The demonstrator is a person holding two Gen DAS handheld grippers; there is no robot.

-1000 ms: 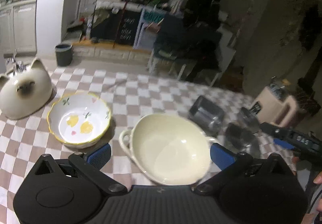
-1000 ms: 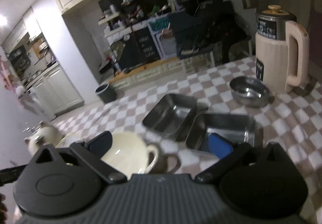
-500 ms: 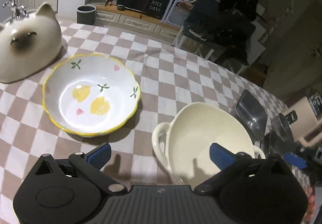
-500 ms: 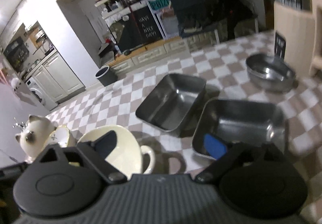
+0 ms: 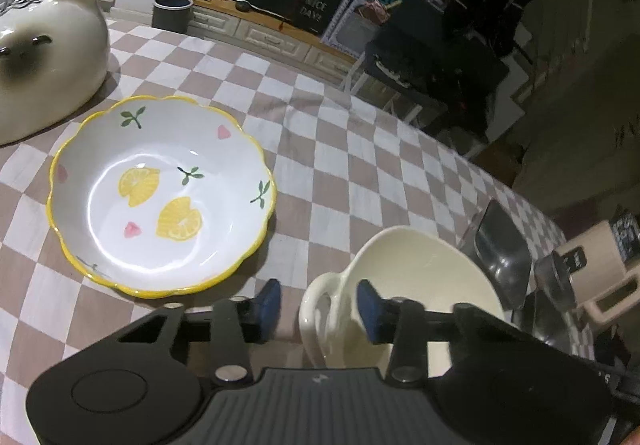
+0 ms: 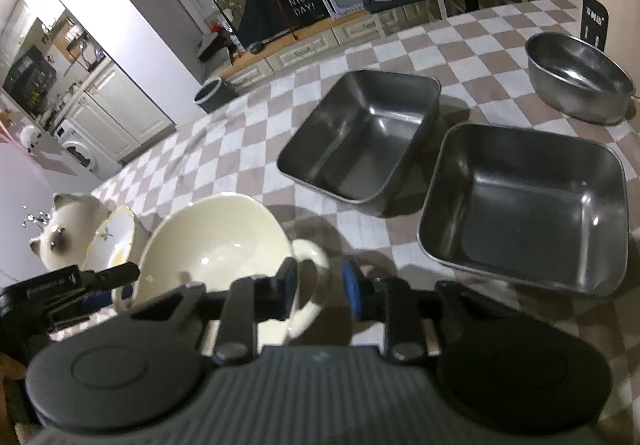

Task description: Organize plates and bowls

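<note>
A cream two-handled bowl sits on the checked tablecloth; it also shows in the right wrist view. My left gripper straddles its left handle with the jaws narrowed but a gap still showing. My right gripper straddles its right handle the same way. A white lemon-pattern bowl with a yellow rim stands to the left, also seen edge-on in the right wrist view.
A cat-shaped ceramic jar stands at far left. Two square steel trays and a round steel bowl lie to the right, with a beige kettle behind. The table edge runs along the far side.
Both grippers have narrowed their jaws and moved in onto the cream bowl's two handles. The left view has come lower and closer to the table.
</note>
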